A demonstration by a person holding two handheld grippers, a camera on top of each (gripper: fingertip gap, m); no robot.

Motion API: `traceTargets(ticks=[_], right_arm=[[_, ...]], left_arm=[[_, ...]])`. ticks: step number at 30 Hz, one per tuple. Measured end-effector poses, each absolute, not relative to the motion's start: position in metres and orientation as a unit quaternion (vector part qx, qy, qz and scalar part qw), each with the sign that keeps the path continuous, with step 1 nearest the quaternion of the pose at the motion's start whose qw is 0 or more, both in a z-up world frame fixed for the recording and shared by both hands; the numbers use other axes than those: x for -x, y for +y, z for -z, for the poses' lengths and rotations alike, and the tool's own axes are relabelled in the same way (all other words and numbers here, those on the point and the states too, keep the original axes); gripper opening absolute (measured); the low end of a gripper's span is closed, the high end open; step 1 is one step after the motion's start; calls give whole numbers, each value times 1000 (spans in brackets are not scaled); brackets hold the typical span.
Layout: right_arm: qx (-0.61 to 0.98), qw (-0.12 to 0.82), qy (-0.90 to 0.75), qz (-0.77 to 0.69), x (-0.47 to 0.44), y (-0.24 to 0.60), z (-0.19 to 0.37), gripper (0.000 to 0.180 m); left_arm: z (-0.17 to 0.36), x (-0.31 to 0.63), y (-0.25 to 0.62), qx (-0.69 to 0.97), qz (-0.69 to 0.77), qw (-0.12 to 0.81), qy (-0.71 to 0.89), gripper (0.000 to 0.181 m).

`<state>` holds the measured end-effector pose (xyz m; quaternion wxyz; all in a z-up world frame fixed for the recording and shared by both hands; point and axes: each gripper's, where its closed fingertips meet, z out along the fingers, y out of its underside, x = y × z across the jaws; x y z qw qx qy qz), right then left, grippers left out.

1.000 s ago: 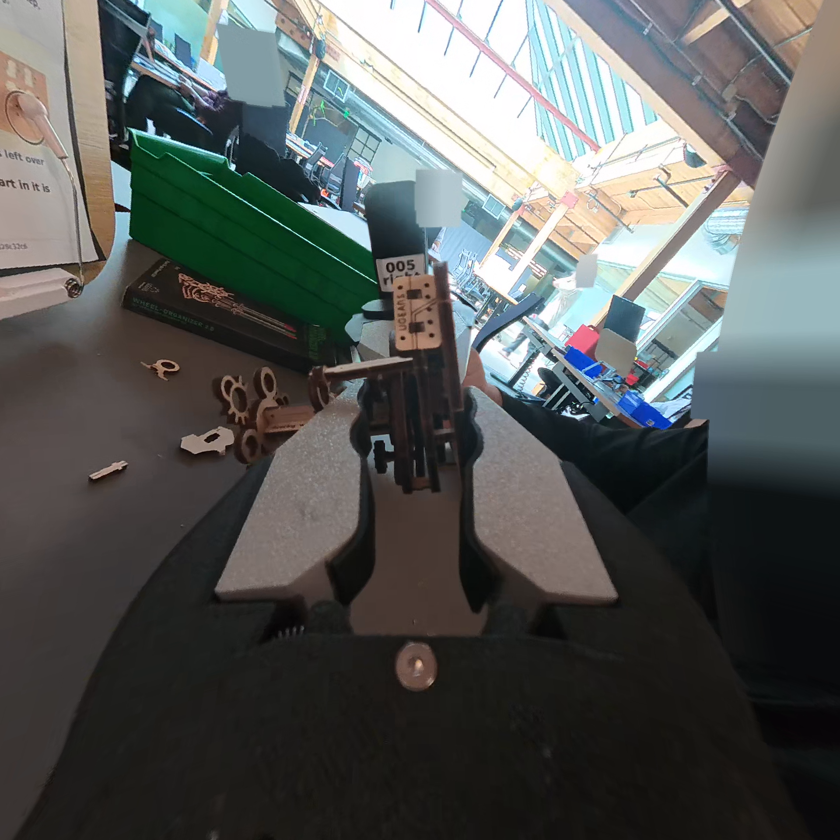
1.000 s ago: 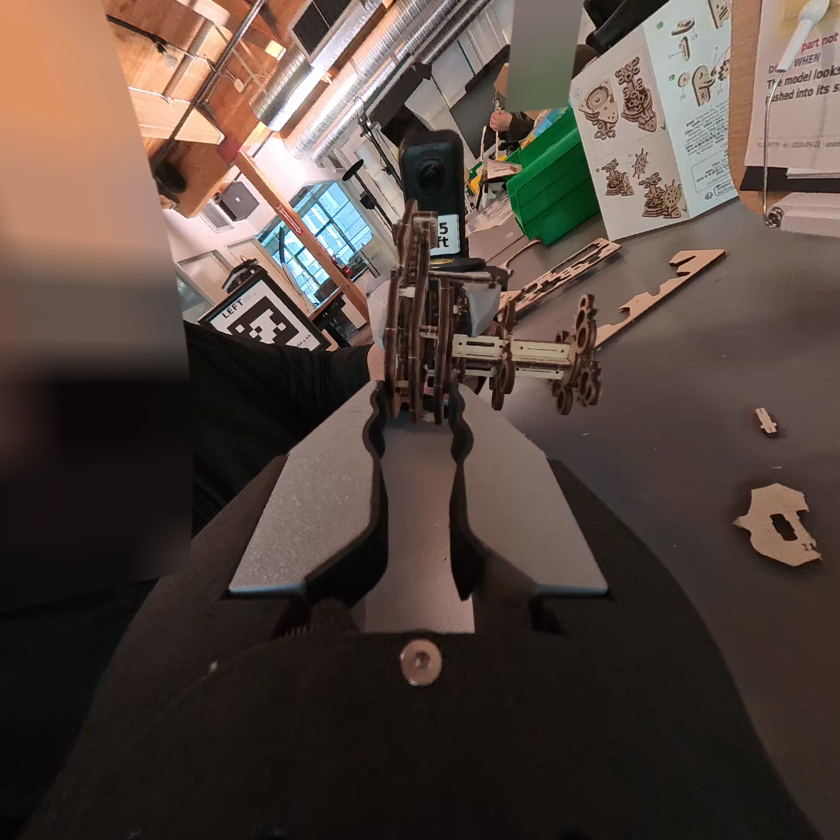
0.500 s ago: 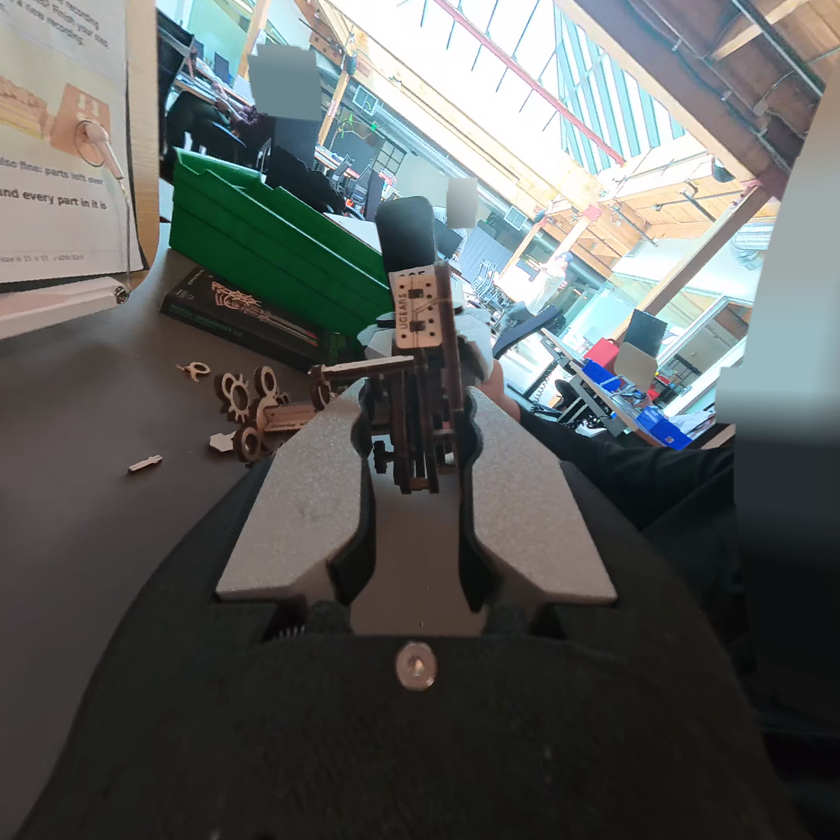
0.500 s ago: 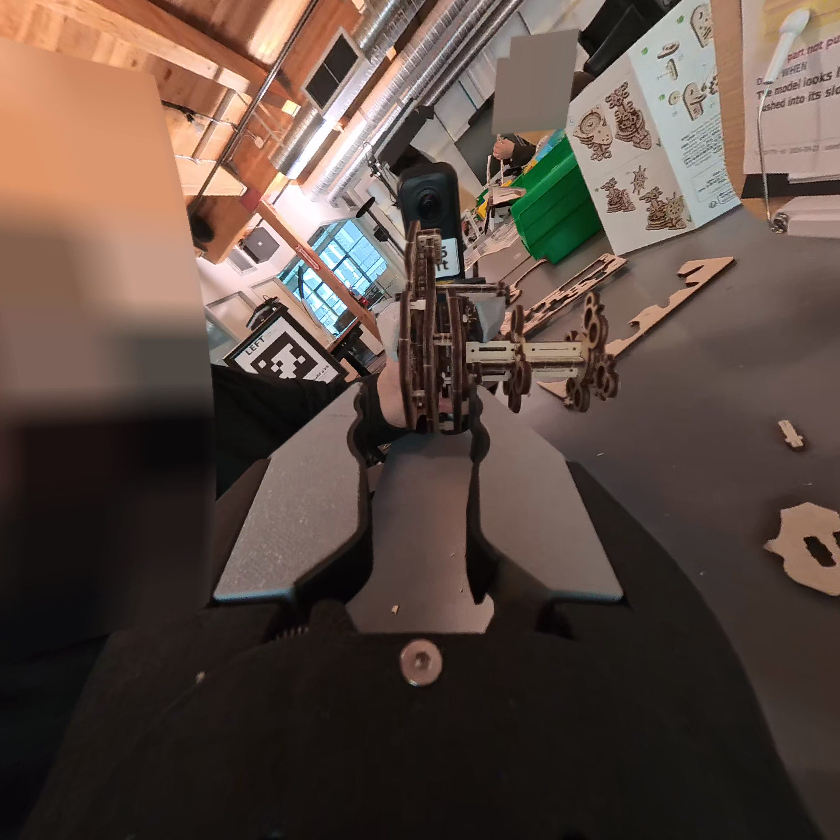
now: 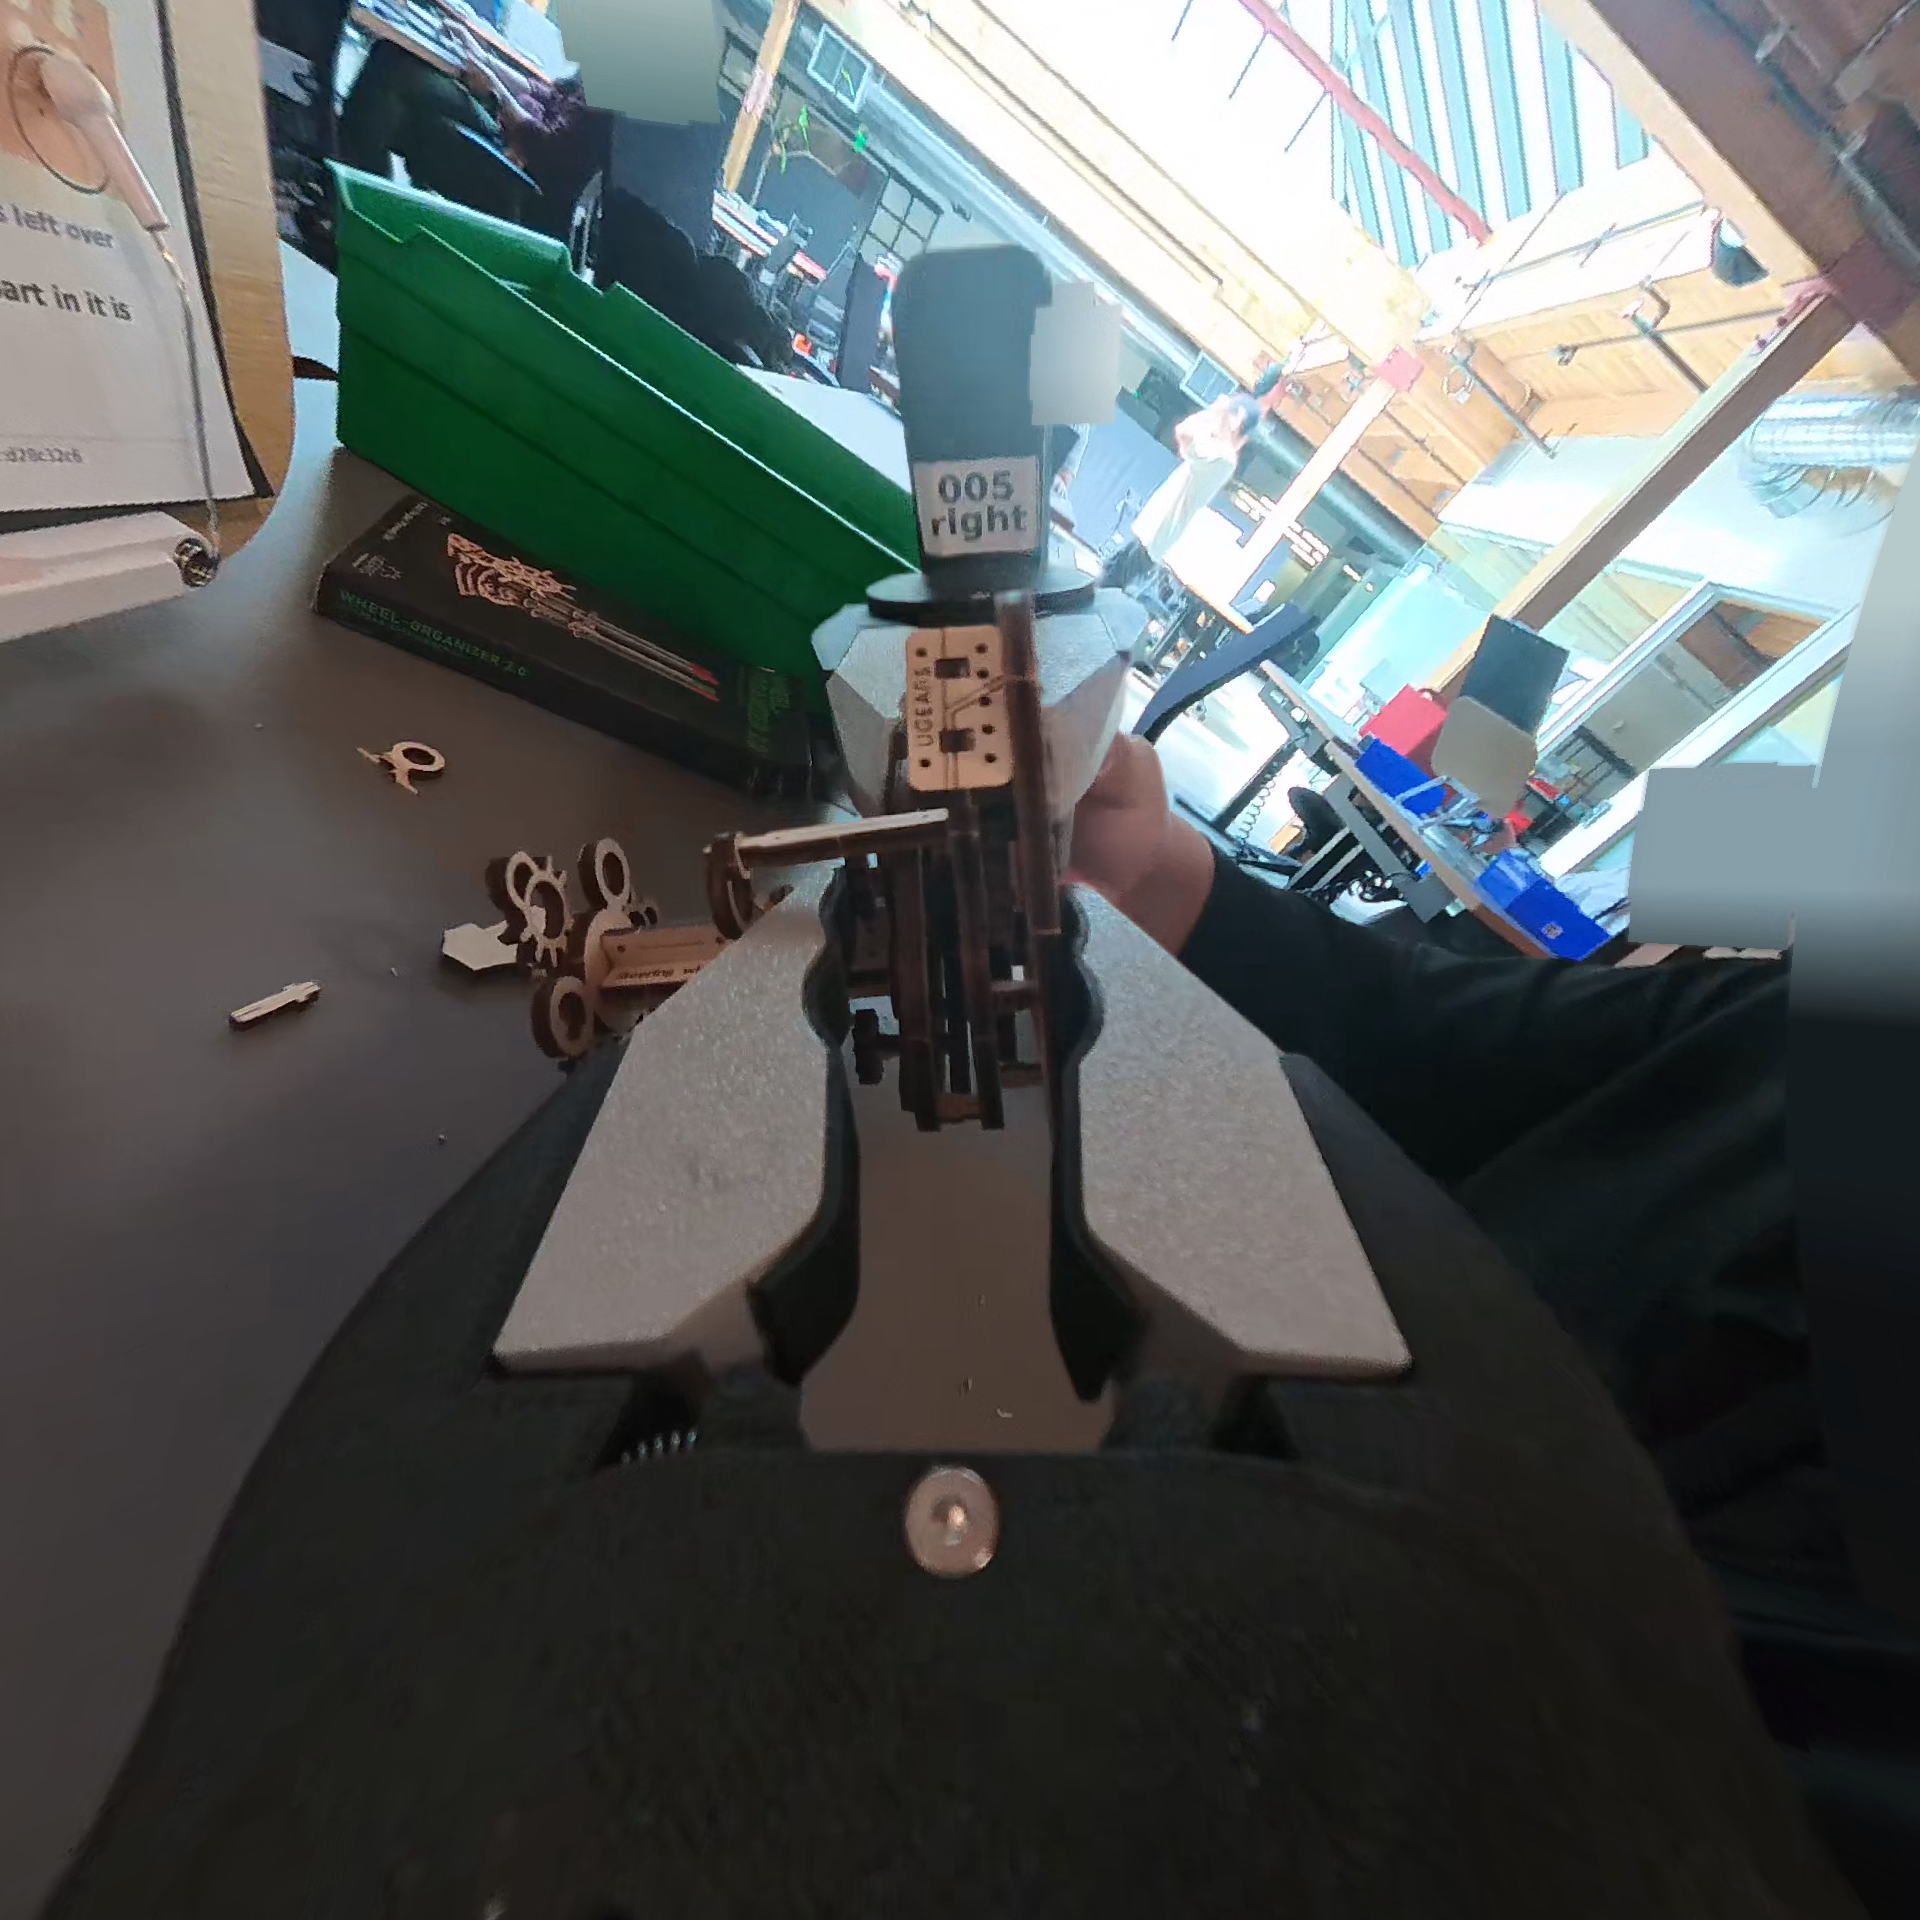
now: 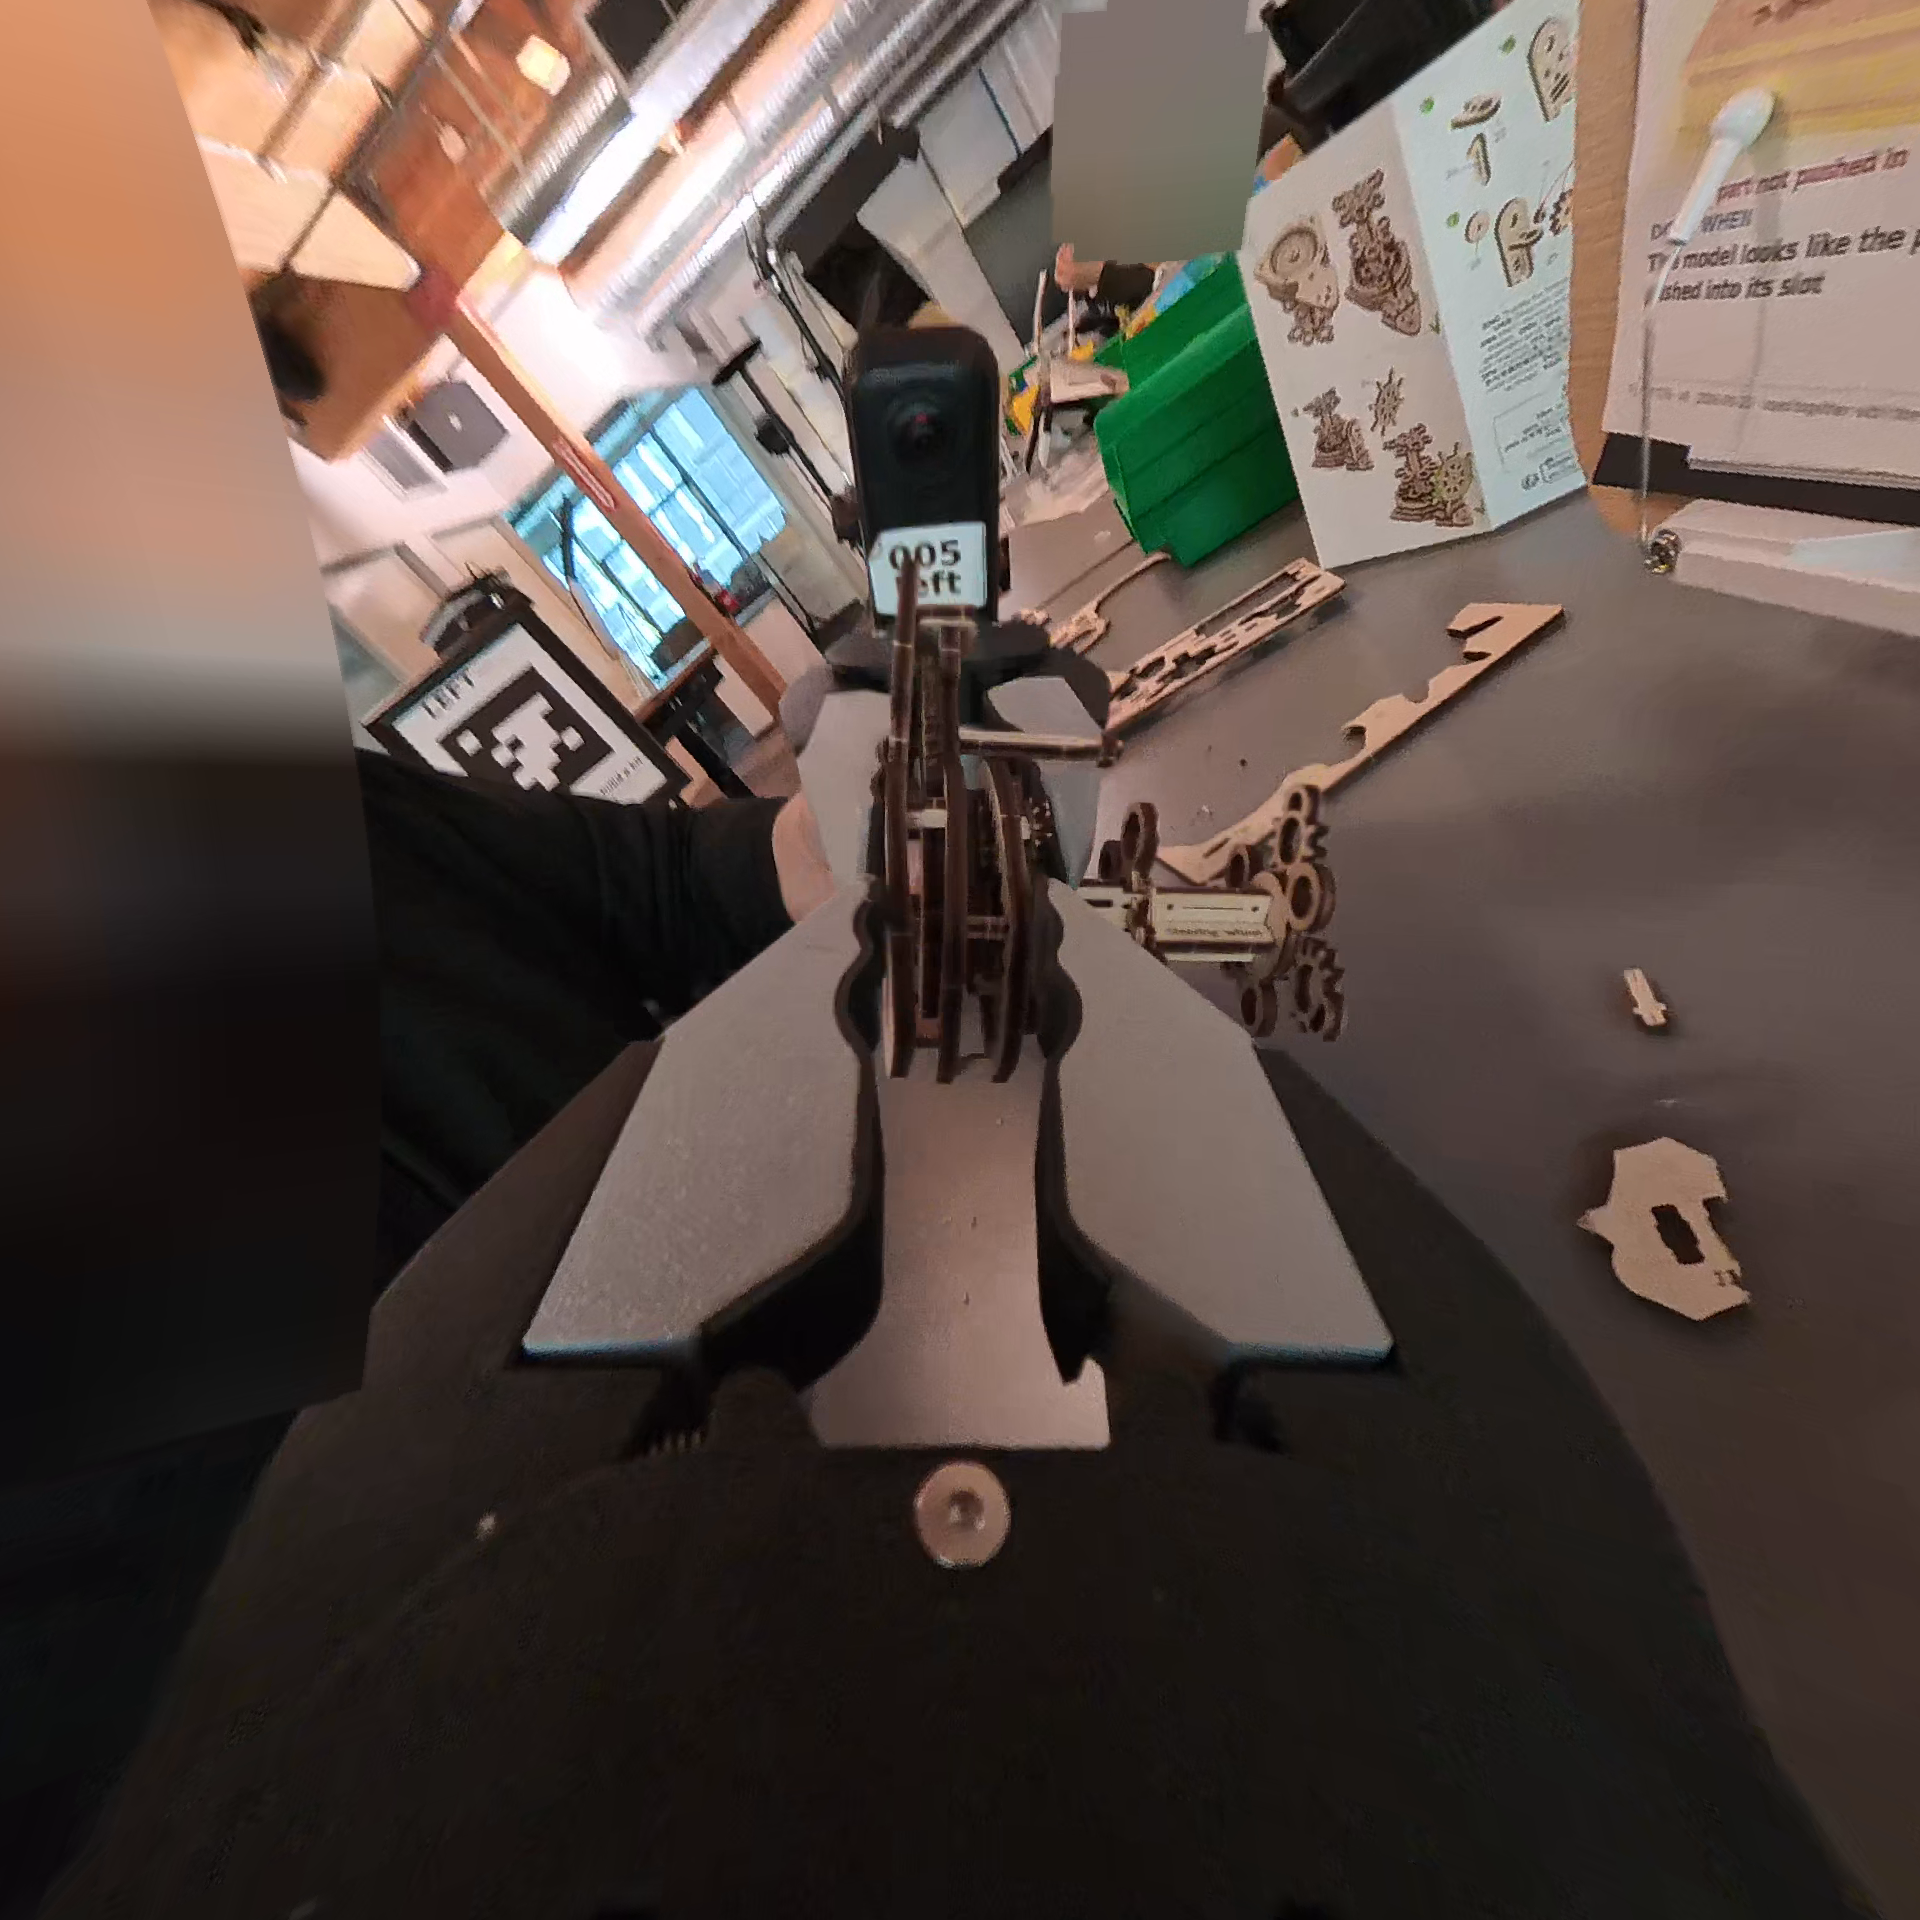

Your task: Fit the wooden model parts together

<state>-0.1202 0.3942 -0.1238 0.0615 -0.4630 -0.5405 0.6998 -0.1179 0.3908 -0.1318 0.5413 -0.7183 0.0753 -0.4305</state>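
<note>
A dark wooden gear model (image 5: 961,935) is held in the air over the dark table (image 5: 208,1143), between both grippers. My left gripper (image 5: 945,935) is shut on its near end. My right gripper (image 6: 956,925) is shut on the opposite end, facing the left one. A light plate (image 5: 958,712) tops the model. An axle with several gear wheels (image 5: 582,935) sticks out sideways over the table; it also shows in the right wrist view (image 6: 1236,914). A thin crank arm (image 5: 831,836) juts out above it. A hand (image 5: 1127,842) shows behind the model.
Loose parts lie on the table: a small peg (image 6: 1644,997), a flat cutout (image 6: 1662,1231), a hooked ring (image 5: 410,764). Cut-out wooden sheets (image 6: 1455,665), green bins (image 5: 623,416), a black box (image 5: 561,644), a folded instruction sheet (image 6: 1392,260) and a clipboard (image 6: 1766,208) stand at the back. My two grippers' fingertips are within a few centimetres of each other. The flat cutout (image 6: 1662,1231) is about 12 centimetres from both grippers' fingertips.
My right gripper's jaws widened half a second ago and have closed on the model again. The right view has turned, and the axle now sits lower in it. The left grip is unchanged.
</note>
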Motion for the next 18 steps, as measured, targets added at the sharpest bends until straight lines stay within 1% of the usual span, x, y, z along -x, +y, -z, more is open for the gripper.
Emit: traceTargets(ticks=[8, 13, 15, 17, 18], right_arm=[[440, 31, -582, -683, 118, 381, 127, 24], [434, 33, -589, -681, 116, 379, 129, 22], [439, 36, -592, -675, 116, 379, 131, 21], [438, 54, -596, -670, 117, 380, 129, 21], [436, 54, -597, -671, 116, 380, 127, 21]], left_arm=[[138, 107, 385, 737, 406, 527, 121, 36], [139, 105, 383, 730, 438, 512, 113, 36], [136, 106, 385, 726, 449, 510, 105, 40], [128, 108, 385, 707, 462, 525, 102, 49], [126, 109, 386, 704, 463, 530, 100, 44]])
